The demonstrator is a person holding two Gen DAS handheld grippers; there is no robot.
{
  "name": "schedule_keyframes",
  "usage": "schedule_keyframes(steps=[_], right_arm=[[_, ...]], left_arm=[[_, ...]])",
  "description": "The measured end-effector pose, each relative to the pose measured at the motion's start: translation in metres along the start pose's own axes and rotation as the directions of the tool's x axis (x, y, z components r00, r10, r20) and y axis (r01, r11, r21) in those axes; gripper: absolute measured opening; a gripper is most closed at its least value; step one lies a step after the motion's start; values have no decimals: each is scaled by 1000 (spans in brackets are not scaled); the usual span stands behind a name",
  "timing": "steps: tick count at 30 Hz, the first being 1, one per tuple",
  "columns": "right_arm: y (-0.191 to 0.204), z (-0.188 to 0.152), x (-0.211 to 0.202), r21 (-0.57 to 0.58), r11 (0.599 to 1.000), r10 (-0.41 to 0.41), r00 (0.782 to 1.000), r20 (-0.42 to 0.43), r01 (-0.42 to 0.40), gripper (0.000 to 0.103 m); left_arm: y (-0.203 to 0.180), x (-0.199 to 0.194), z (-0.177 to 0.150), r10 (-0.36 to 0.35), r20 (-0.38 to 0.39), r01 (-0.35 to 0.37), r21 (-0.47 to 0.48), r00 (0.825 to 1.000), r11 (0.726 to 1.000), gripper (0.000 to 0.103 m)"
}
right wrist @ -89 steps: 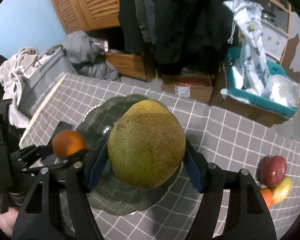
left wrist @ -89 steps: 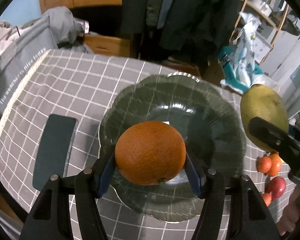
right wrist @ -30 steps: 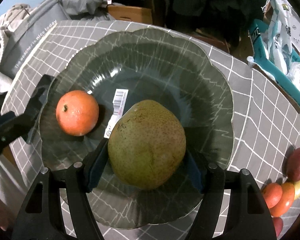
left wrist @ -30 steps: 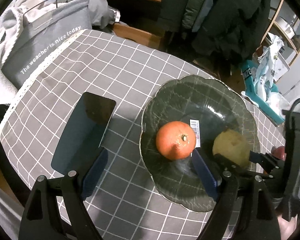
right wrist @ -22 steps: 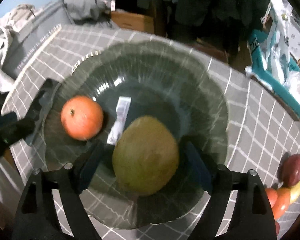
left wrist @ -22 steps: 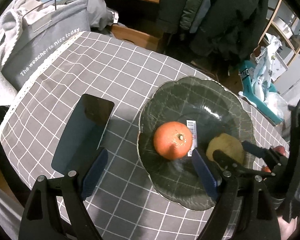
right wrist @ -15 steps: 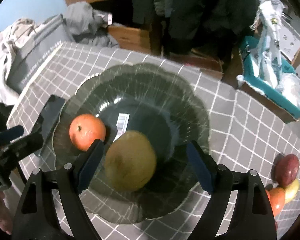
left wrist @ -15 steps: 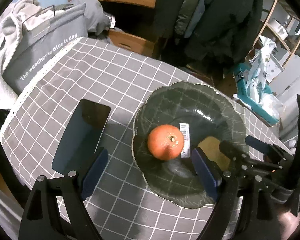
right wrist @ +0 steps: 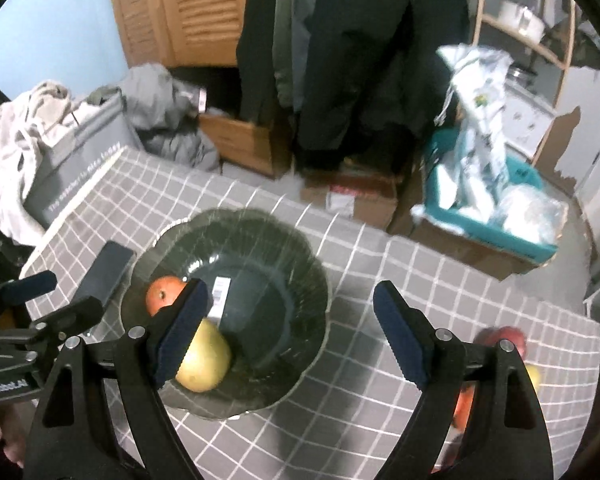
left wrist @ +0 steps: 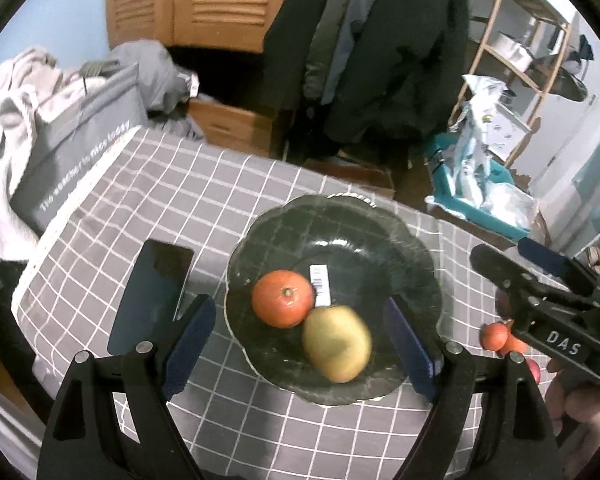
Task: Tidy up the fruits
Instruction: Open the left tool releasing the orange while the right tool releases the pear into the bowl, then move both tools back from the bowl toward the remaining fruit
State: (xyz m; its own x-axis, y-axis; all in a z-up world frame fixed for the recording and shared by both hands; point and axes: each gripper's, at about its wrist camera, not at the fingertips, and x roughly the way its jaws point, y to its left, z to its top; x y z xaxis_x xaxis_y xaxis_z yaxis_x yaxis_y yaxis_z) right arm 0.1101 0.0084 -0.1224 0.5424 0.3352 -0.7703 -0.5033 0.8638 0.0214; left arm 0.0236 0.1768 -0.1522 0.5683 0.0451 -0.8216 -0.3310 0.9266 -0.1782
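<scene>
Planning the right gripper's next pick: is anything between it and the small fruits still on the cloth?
Nothing visible. The right gripper hangs open over the bowl; the small fruits lie on bare checked cloth to its right, partly hidden behind its own finger.

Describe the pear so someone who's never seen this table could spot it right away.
Find the dark green scalloped plate on the grey checked tablecloth. Two fruits sit inside it, touching. The pear is the larger yellow-green one, nearer the camera than the round orange.

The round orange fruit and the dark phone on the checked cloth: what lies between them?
In the left wrist view, only the dark glass bowl's scalloped rim and bare checked cloth separate orange and phone.
</scene>
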Motion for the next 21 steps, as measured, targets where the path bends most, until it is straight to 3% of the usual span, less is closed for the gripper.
schedule_keyframes(steps=[21], right_arm=[[-39,-15,-140,-8,998,-59,967,246,63,89]], left_arm=[[-51,-82,5,-95,155,79,104,983,991,88]])
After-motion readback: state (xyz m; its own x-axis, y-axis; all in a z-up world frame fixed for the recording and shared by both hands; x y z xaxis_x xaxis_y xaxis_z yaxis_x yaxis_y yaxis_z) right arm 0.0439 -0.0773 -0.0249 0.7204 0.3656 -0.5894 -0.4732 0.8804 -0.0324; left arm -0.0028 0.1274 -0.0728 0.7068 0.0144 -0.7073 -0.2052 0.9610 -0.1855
